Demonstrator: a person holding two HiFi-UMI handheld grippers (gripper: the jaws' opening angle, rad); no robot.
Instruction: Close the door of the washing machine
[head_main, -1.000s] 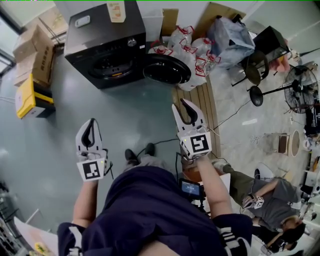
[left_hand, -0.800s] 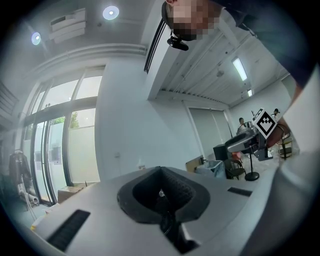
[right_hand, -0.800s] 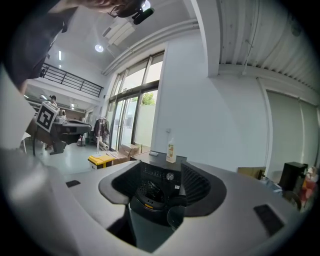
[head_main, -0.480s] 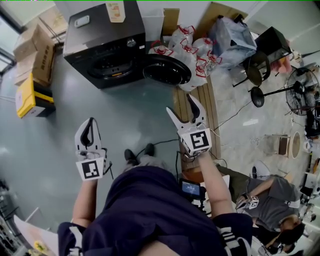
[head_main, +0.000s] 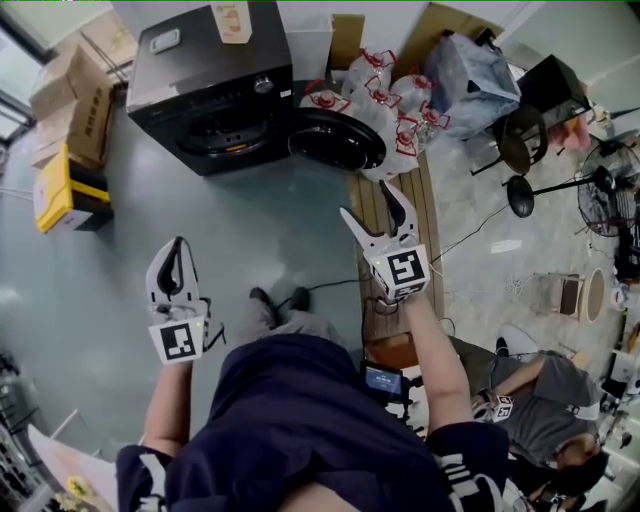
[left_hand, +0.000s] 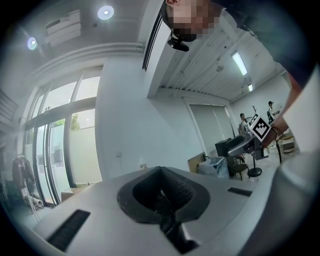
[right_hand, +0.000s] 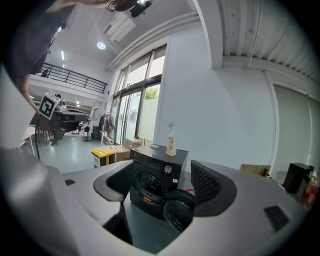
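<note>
A black front-loading washing machine (head_main: 215, 95) stands at the far side of the grey floor. Its round door (head_main: 337, 138) hangs open to the right of the drum opening. My right gripper (head_main: 368, 200) is a short way in front of the door and apart from it; its jaws are opening, with nothing between them. In the right gripper view the machine (right_hand: 157, 172) and the open door (right_hand: 177, 212) show between the spread jaws. My left gripper (head_main: 178, 250) hangs back at the left, its jaws together and empty, well away from the machine.
A spray bottle (head_main: 232, 22) stands on the machine. White bags with red print (head_main: 385, 100) pile up right behind the door. Cardboard boxes (head_main: 70, 100) and a yellow box (head_main: 55, 190) sit left. A wooden pallet (head_main: 395, 215), a chair (head_main: 520, 130), a fan (head_main: 610, 185) and a seated person (head_main: 540, 400) are at the right.
My right gripper's jaws went from nearly closed to wide apart, and it moved forward toward the open door. The left gripper stayed where it was.
</note>
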